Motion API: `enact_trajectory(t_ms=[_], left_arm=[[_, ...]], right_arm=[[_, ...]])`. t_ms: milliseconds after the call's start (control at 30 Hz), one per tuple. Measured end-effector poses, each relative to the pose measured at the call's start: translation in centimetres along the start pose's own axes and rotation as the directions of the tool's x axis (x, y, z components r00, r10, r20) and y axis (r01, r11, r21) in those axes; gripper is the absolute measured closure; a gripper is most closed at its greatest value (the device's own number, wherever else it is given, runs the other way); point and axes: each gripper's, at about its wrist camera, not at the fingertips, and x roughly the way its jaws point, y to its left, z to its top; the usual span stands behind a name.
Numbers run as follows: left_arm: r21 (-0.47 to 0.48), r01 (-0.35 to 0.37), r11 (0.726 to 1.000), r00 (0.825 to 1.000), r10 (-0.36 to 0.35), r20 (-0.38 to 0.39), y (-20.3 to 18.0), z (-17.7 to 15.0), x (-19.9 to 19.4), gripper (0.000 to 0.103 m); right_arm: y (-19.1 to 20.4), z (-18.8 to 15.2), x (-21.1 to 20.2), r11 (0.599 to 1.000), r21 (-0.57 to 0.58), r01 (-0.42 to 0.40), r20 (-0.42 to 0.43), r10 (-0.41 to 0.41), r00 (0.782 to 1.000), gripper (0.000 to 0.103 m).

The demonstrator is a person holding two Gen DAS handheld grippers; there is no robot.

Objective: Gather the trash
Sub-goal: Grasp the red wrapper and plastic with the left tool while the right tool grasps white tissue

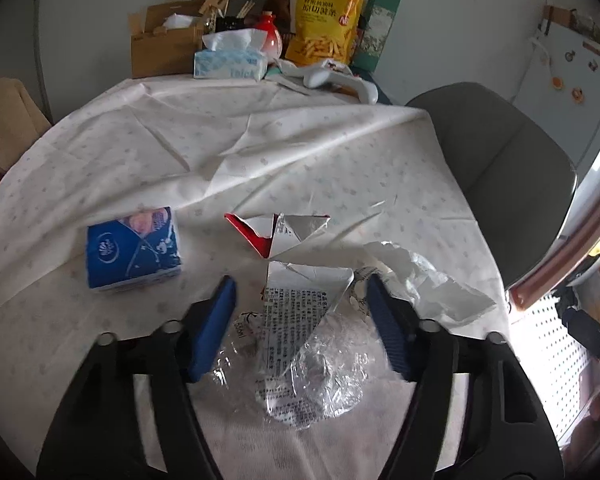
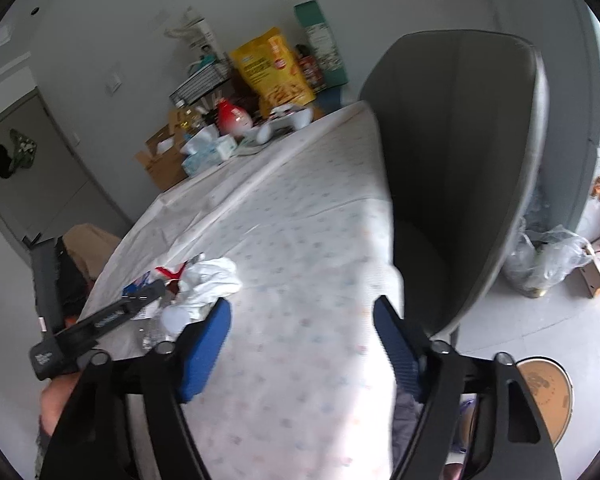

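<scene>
Trash lies on the table, and both grippers are open.

The left gripper (image 1: 302, 292) hangs over a clear wrapper (image 1: 300, 364), its jaws wide apart on both sides of it. A torn carton (image 1: 278, 232) and white paper (image 1: 416, 280) lie near. The right gripper (image 2: 302, 320) is open over bare cloth (image 2: 292, 240).

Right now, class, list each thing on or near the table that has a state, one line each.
Left claw: open, over the trash.
Right claw: open, holding nothing.
Printed wrapper: torn, flat.
Red carton piece: torn open.
Clear plastic bottle: crushed.
White paper: crumpled.
Blue tissue pack: closed.
Tissue box: open, tissue sticking out.
Cardboard box: flaps open.
</scene>
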Motion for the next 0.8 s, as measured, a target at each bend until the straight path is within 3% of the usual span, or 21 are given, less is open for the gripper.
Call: enact_trajectory(t_ms=[133,267,567,600,667,733,800], left_arm=[[-0.025,0.001,1.0,1.0,-0.002,-0.014,0.6,0.0,0.5,0.088],[-0.058,0.014,0.998,0.999,-0.012,0.037,1.5,0.2,-0.9,0.09],[-0.113,0.014,0.994,0.994,-0.002,0.109,4.0,0.6,-4.3,0.091],[-0.114,0.014,0.993,0.994,-0.001,0.113,4.1,0.6,-4.6,0.091],[-0.115,0.015,0.993,0.993,-0.001,0.118,4.2,0.6,-5.0,0.091],[-0.116,0.021,0.993,0.993,-0.007,0.121,4.2,0.5,-5.3,0.091],[-0.111,0.026,0.993,0.992,-0.011,0.128,4.0,0.5,-5.7,0.091]], right_arm=[[1.6,0.4,1.6,0.999,-0.02,-0.048,-0.03,0.048,0.998,0.046],[3.6,0.7,3.3,0.994,-0.047,-0.094,-0.067,0.091,0.994,0.055],[6.1,1.2,6.3,0.986,-0.05,-0.159,-0.113,0.152,0.982,0.063],[6.2,1.3,6.8,0.986,-0.048,-0.161,-0.122,0.155,0.98,0.066],[6.2,1.3,7.7,0.986,-0.039,-0.163,-0.132,0.157,0.979,0.09],[6.1,1.4,8.3,0.984,-0.03,-0.175,-0.139,0.169,0.976,0.1],[5.7,1.6,7.8,0.98,-0.013,-0.197,-0.118,0.194,0.974,0.1]])
